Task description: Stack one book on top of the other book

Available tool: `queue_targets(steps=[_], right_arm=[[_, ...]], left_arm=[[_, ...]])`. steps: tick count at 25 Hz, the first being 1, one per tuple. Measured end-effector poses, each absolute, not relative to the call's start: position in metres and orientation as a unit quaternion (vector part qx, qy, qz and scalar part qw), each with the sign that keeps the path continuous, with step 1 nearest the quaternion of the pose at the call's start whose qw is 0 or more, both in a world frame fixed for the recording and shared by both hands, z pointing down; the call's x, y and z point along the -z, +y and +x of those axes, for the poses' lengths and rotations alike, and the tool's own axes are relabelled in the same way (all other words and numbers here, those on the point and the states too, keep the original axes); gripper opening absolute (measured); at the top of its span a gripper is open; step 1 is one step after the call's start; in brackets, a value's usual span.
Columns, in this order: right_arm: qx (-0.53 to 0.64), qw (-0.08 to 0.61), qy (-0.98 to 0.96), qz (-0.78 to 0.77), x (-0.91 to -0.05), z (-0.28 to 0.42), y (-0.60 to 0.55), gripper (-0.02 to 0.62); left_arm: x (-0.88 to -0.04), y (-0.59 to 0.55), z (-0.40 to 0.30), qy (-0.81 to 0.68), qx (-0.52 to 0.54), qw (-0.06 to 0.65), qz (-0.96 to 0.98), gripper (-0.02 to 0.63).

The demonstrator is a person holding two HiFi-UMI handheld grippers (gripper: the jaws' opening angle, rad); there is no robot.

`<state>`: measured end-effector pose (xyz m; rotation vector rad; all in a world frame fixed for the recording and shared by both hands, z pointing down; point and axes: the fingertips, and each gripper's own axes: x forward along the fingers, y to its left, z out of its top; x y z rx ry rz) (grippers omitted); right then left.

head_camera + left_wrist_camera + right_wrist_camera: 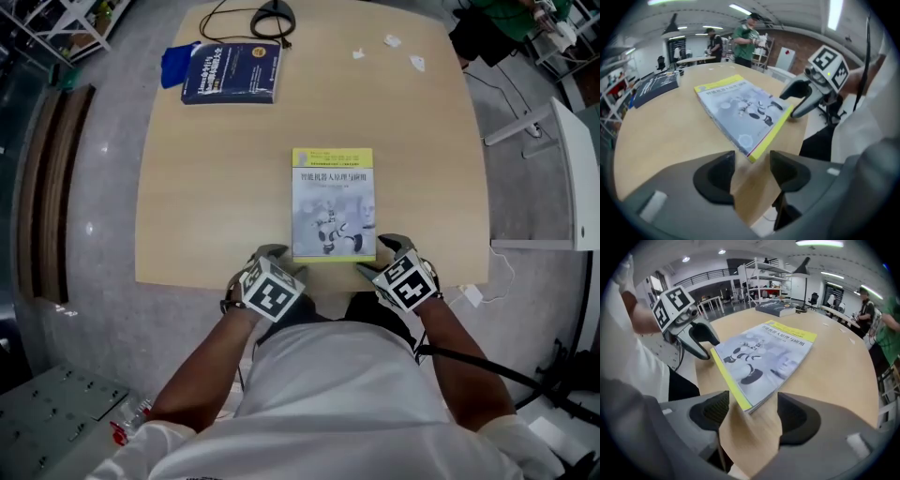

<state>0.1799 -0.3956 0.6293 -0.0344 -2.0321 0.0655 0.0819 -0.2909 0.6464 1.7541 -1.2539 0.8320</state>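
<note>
A grey book with a yellow band and a robot picture (333, 203) lies flat near the table's front edge. A dark blue book (232, 71) lies apart at the far left of the table. My left gripper (278, 255) stands open at the grey book's near left corner, and my right gripper (380, 253) stands open at its near right corner. In the left gripper view the book's yellow corner (754, 152) sits just ahead of the empty gap of my left gripper (752, 161). The right gripper view shows my right gripper (752, 408) with the other corner (743, 401) at the mouth of its open jaws.
The wooden table (197, 216) has a black cable (272, 17) at its far edge, a blue cloth (173, 64) beside the dark book, and small white scraps (392, 41). A white stand (577, 178) is to the right. People (743, 40) work at tables behind.
</note>
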Motion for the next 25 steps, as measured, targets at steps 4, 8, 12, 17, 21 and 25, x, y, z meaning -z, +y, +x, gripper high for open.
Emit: queue_targets(steps=[4,8,12,17,21,25], right_arm=[[-0.003,0.544,-0.839,-0.022,-0.643,0.179,-0.395,0.322],[-0.006,0.546,-0.838,-0.024,-0.648,0.176,-0.394,0.322],[-0.002,0.560,-0.828,-0.034,-0.650,0.174,-0.393,0.322],[-0.001,0.577,-0.816,-0.042,-0.651,0.173,-0.394,0.298],[0.003,0.585,-0.810,-0.038,-0.651,0.173,-0.392,0.295],[0.019,0.588,-0.808,-0.014,-0.651,0.174,-0.390,0.295]], left_arm=[[-0.666,-0.294,0.089,-0.482,-0.387,0.400,0.677,0.252],[-0.669,-0.297,0.086,-0.487,-0.398,0.410,0.660,0.229],[-0.671,-0.297,0.086,-0.473,-0.413,0.415,0.659,0.224],[-0.672,-0.296,0.084,-0.476,-0.424,0.419,0.647,0.209],[-0.671,-0.294,0.084,-0.473,-0.422,0.423,0.647,0.205],[-0.671,-0.295,0.085,-0.474,-0.416,0.422,0.651,0.206]])
